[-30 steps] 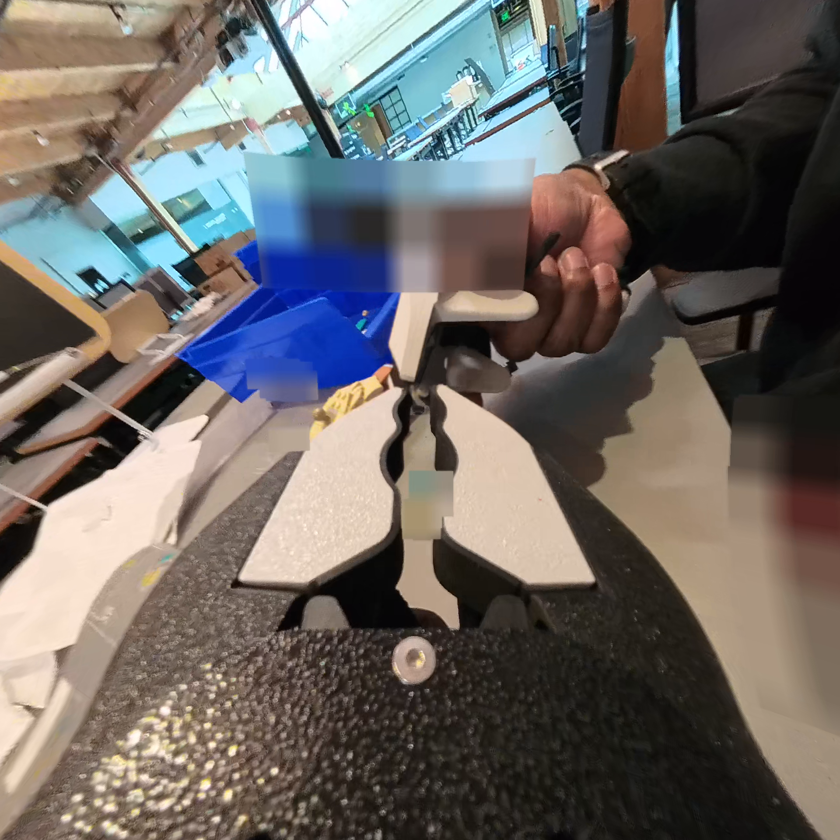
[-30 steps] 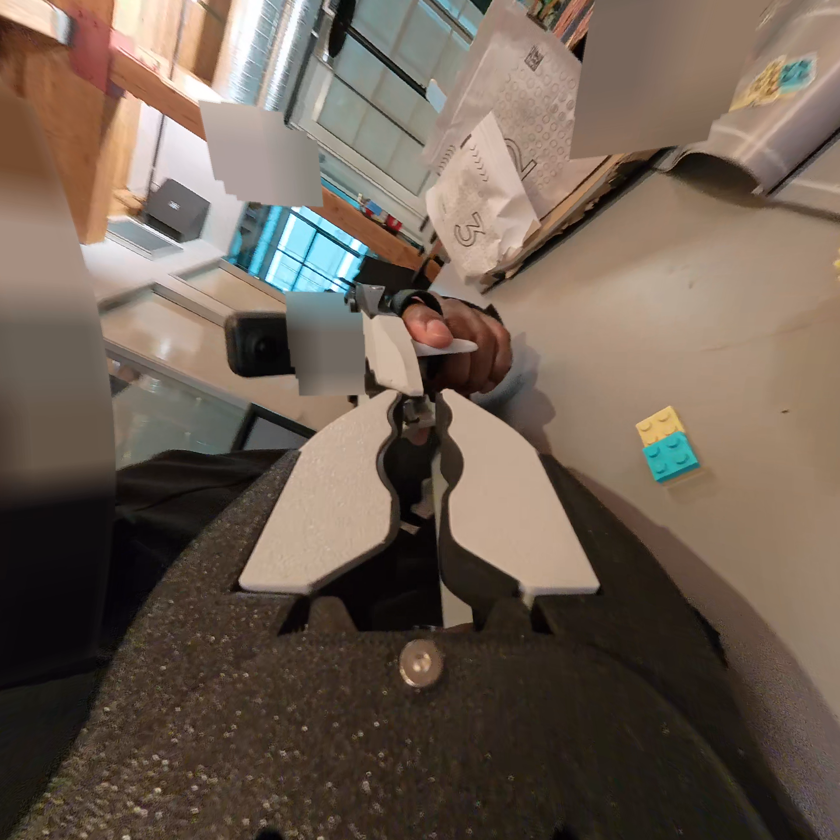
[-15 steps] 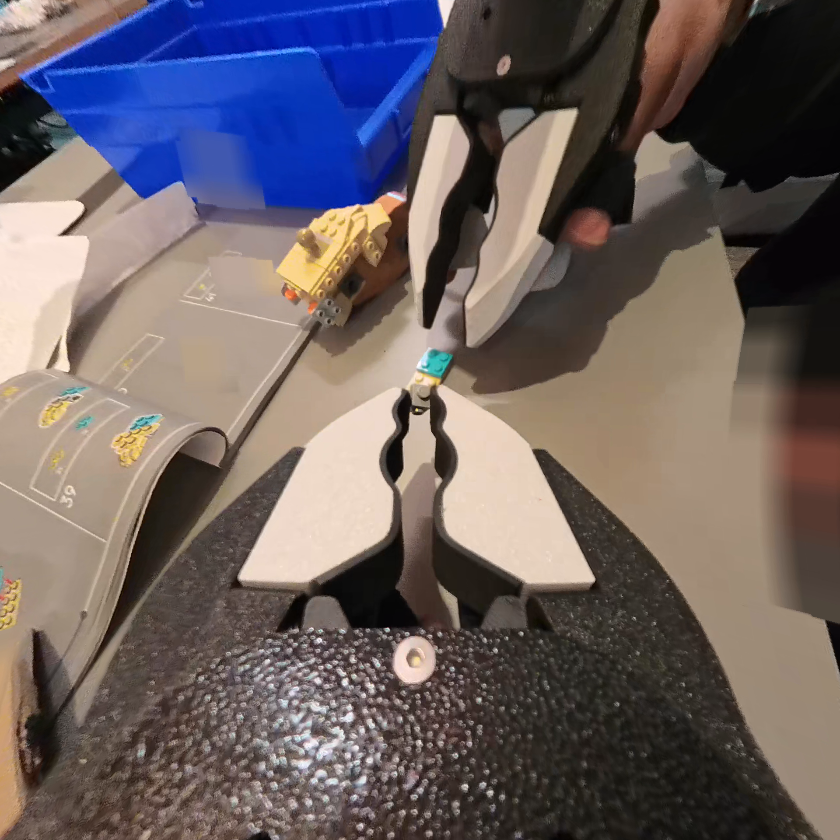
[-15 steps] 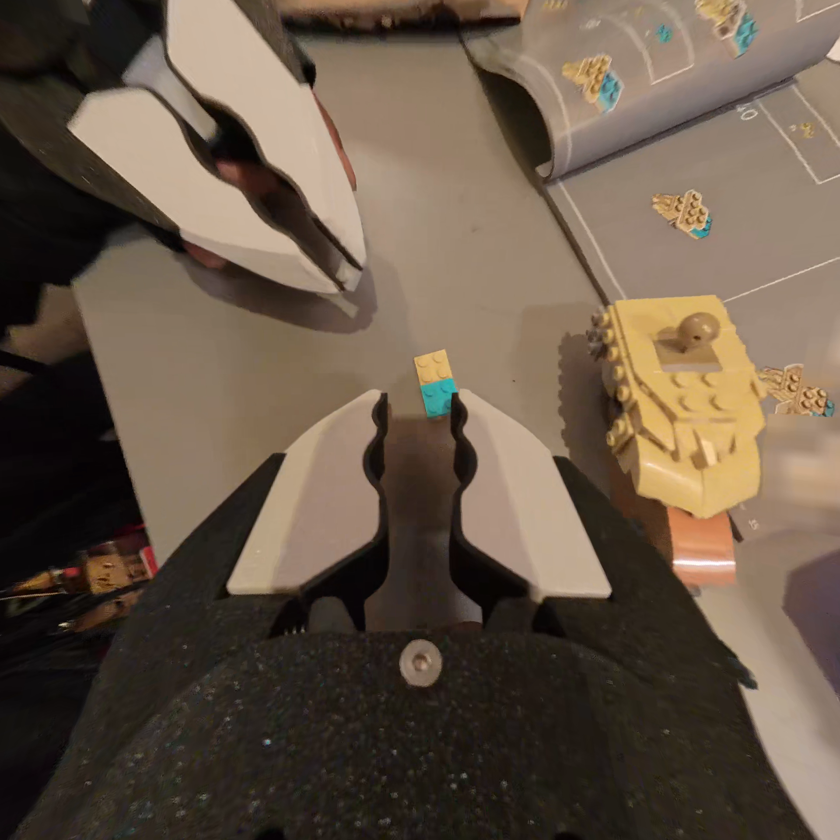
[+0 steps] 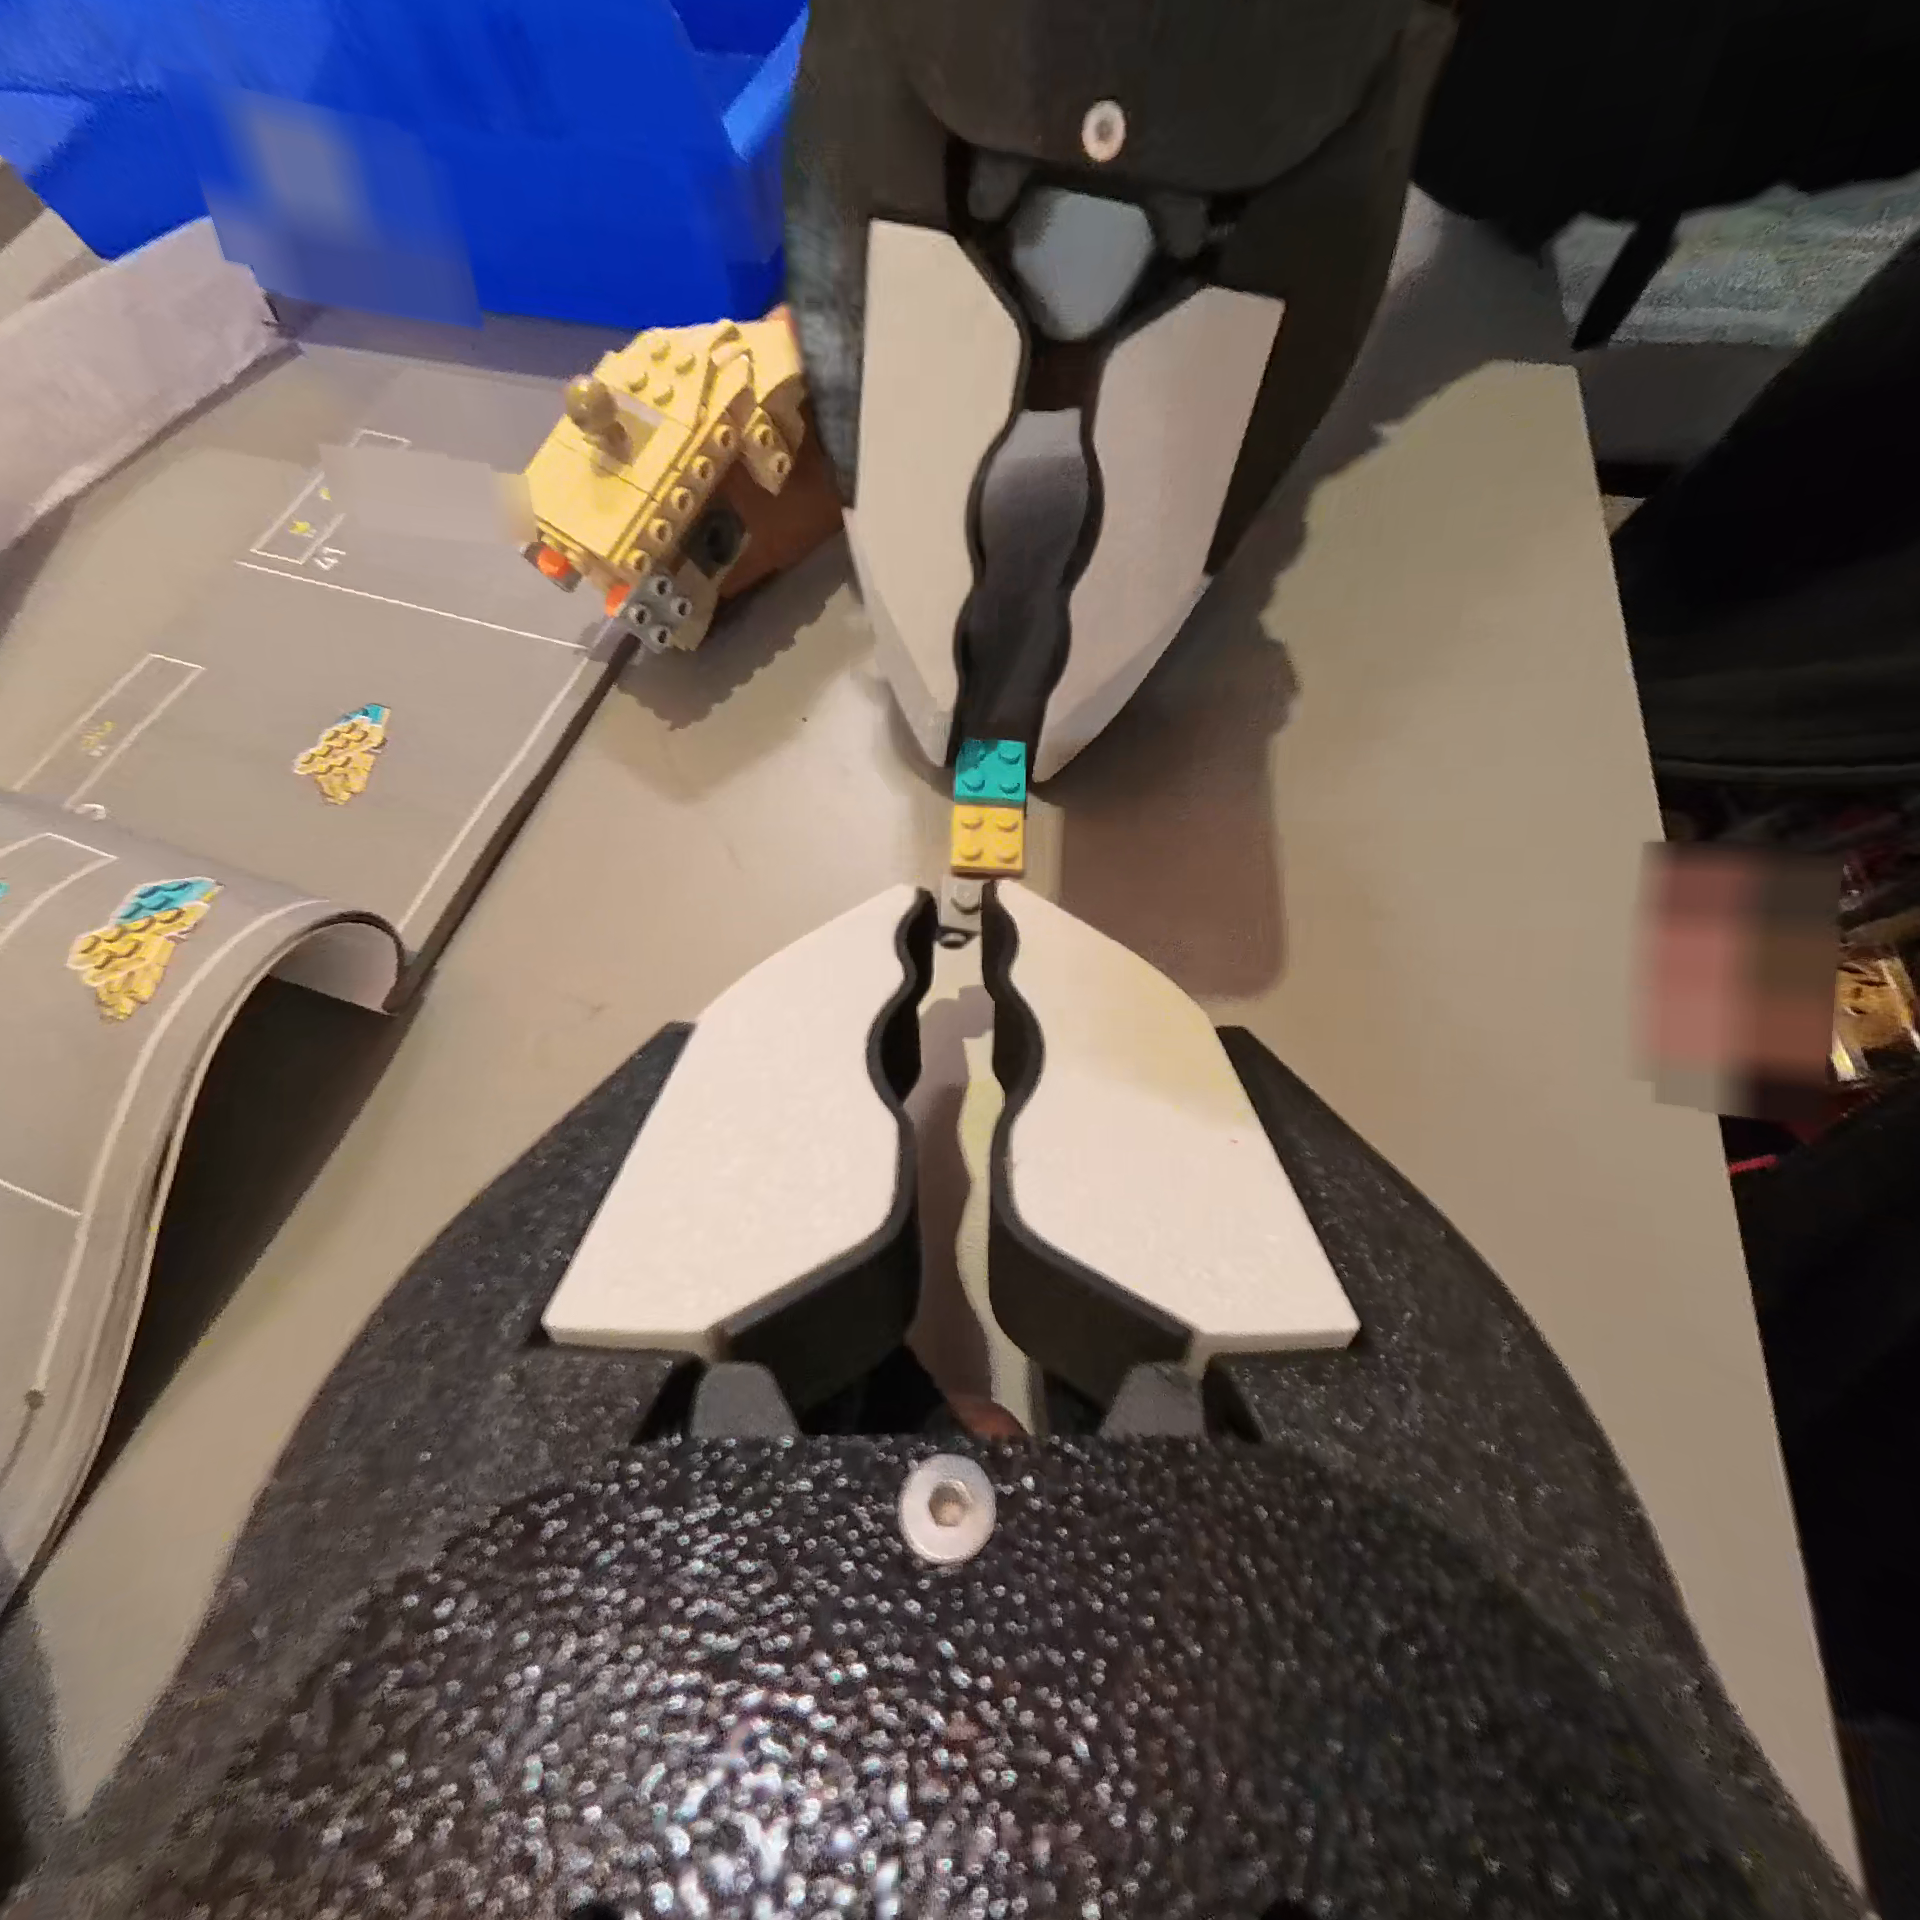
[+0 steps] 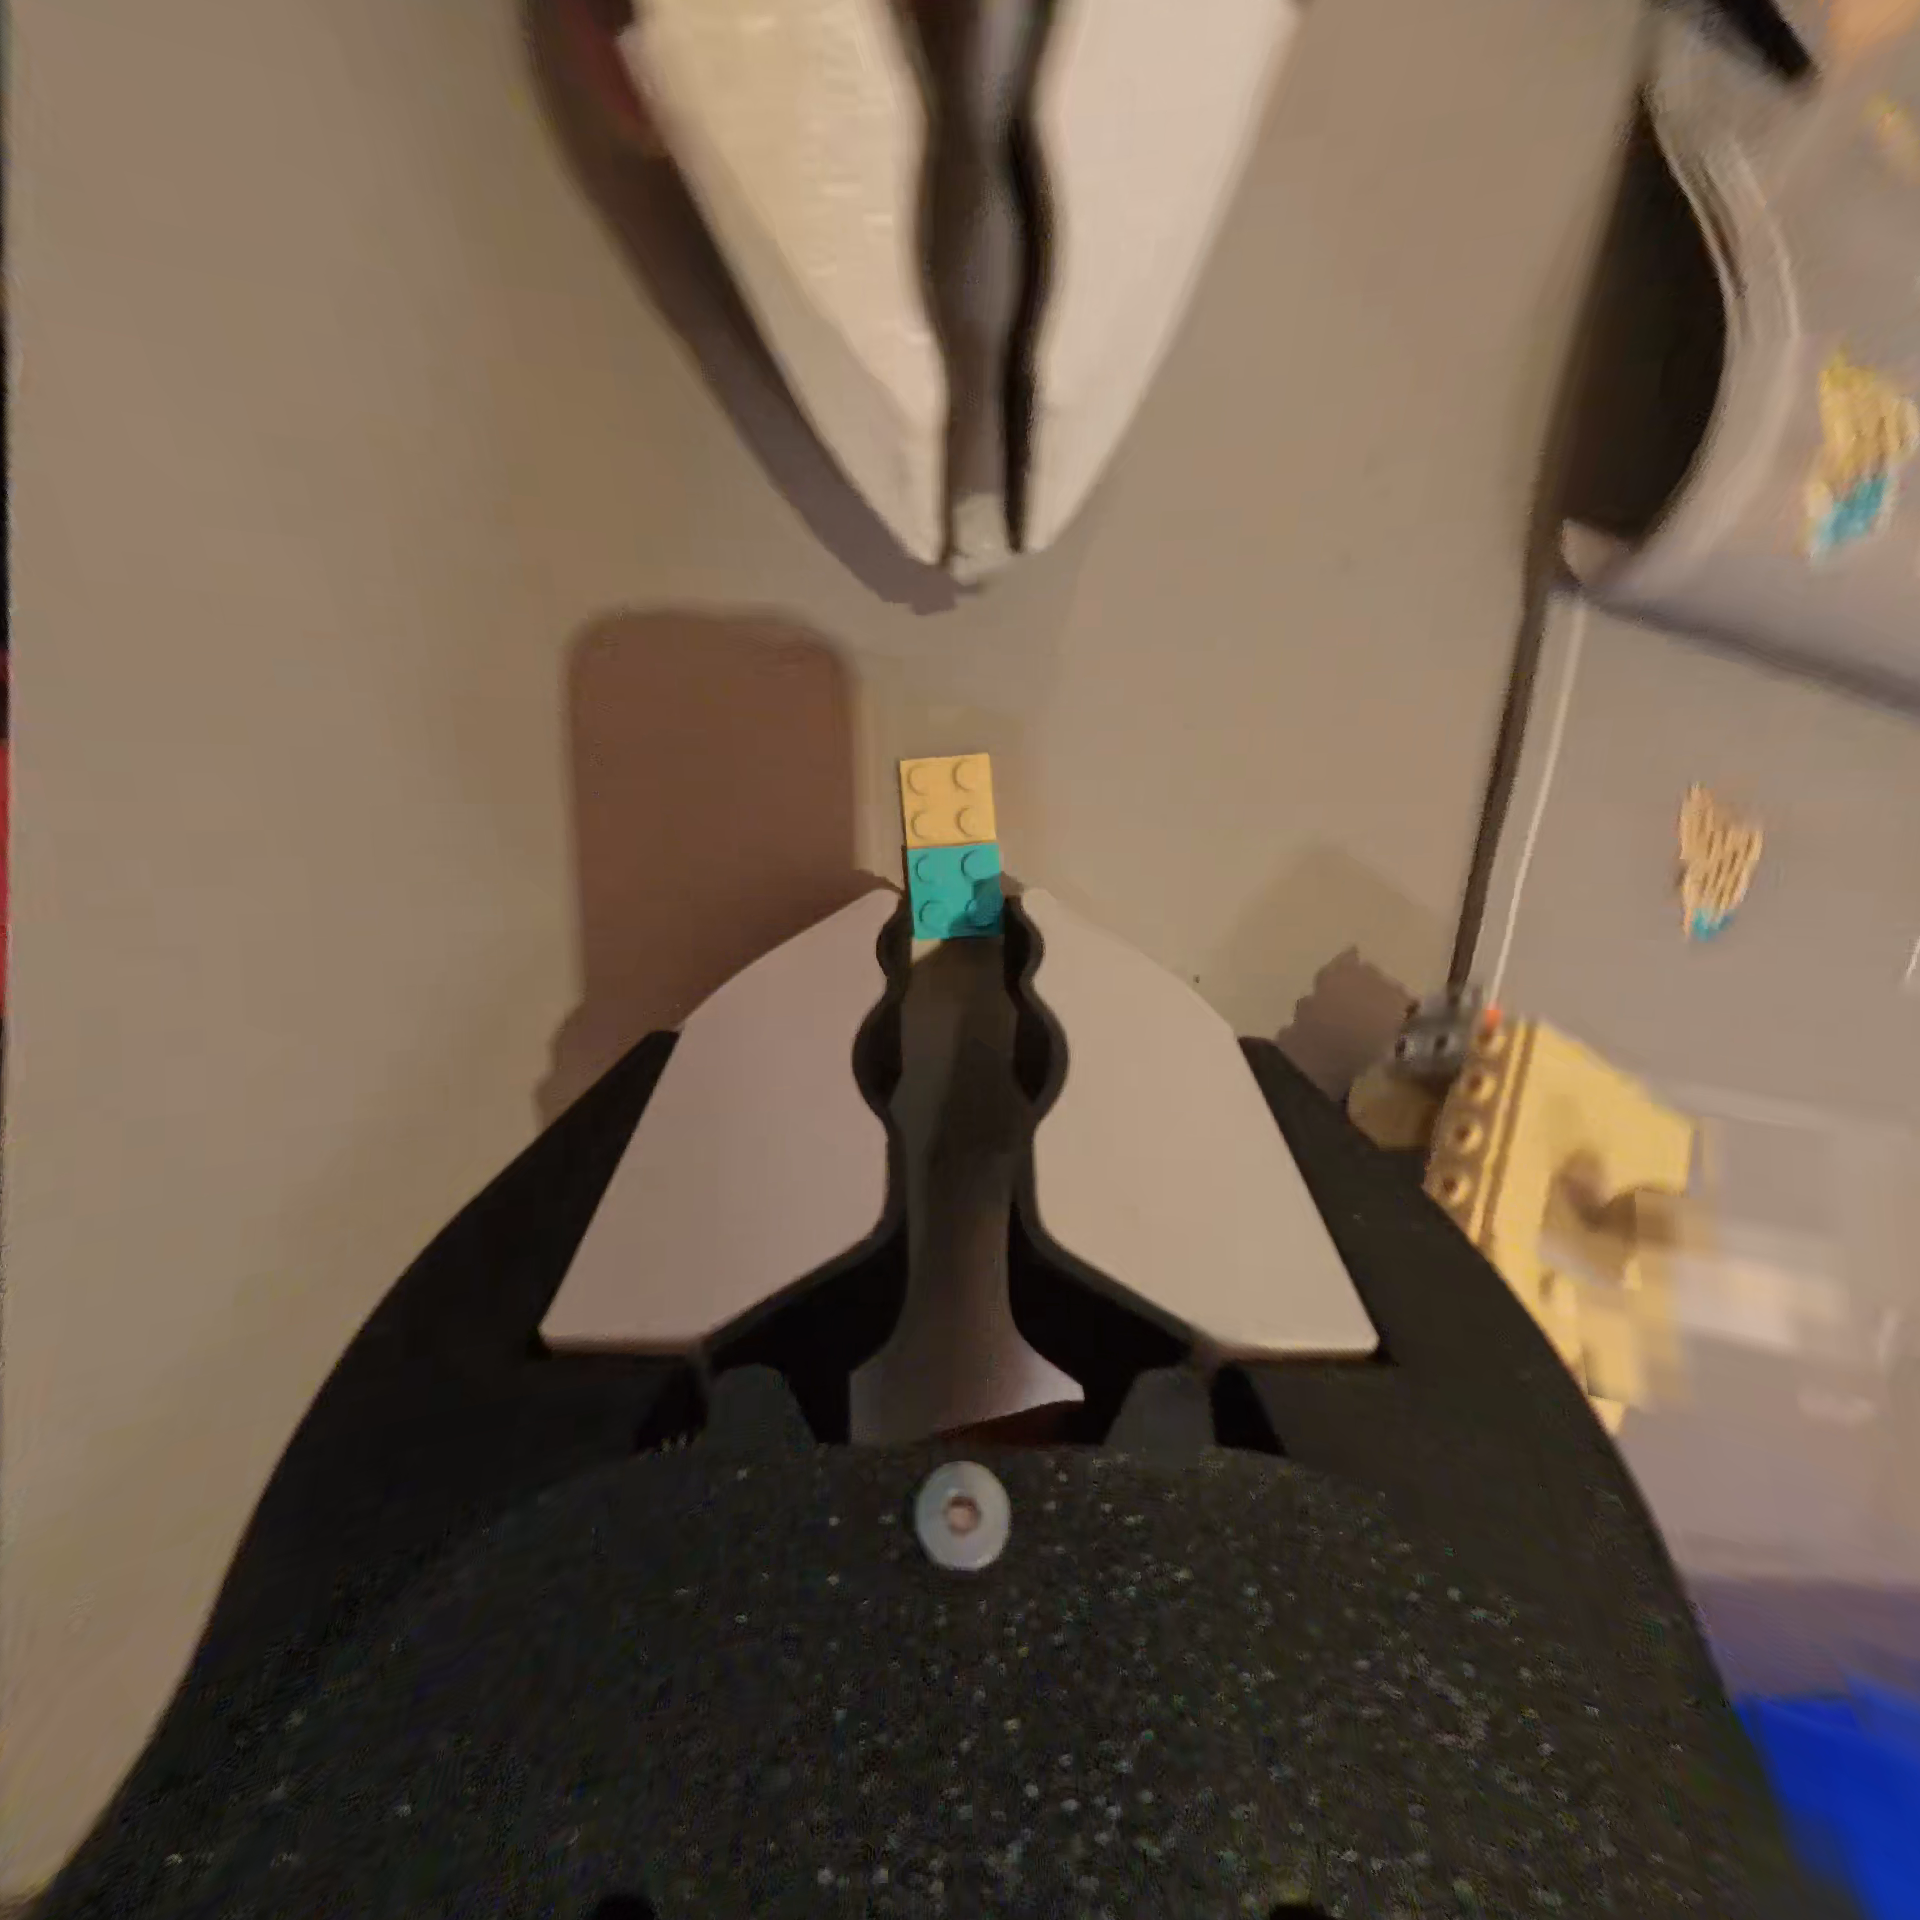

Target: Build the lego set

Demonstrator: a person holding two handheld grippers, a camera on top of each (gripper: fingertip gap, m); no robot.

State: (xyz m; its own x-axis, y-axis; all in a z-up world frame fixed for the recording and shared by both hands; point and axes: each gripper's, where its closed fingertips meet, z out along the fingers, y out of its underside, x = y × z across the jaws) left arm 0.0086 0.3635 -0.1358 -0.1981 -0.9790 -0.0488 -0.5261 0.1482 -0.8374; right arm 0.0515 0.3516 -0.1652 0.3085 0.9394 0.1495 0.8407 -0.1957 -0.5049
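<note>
**Both tongs closing in on two-tone brick**

Left gripper (image 5: 961,914): pinched on a small grey piece (image 5: 958,906), tip just short of the yellow-and-teal brick (image 5: 992,805) lying flat on the grey table (image 5: 1351,727). Right gripper (image 6: 961,914): parted, straddling the teal end, not yet clamped. Done so far, judging by the tan model (image 5: 665,478) beside the open instruction booklet (image 5: 260,675): most of a hull. Left: joining grey piece to brick, then mounting on the model.

Teal-and-yellow brick pair (image 5: 992,805) flat on table, tan model (image 5: 665,488) nearby, seemingly unfinished
</note>
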